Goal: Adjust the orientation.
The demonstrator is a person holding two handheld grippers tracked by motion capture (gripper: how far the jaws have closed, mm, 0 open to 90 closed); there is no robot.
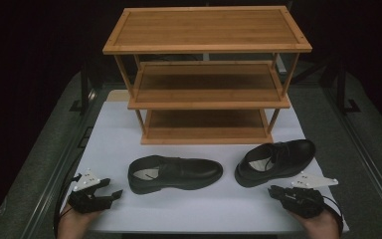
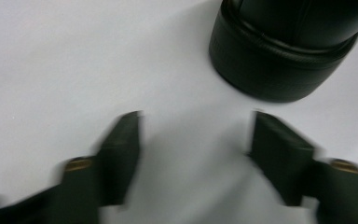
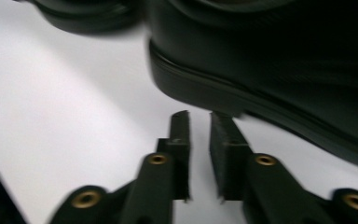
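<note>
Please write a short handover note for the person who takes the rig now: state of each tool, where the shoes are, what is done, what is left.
Left tool: open, nothing between its jaws, near the heel of the left shoe.
Right tool: jaws nearly together with a narrow gap, holding nothing, close in front of the right shoe.
Both black shoes stand on the white table, in front of the wooden rack. The left one lies toe to the right; the right one is angled, toe toward the far right.
Done: nothing on the rack's three shelves so far.
Left: probably to grasp each shoe and set it on a shelf.
</note>
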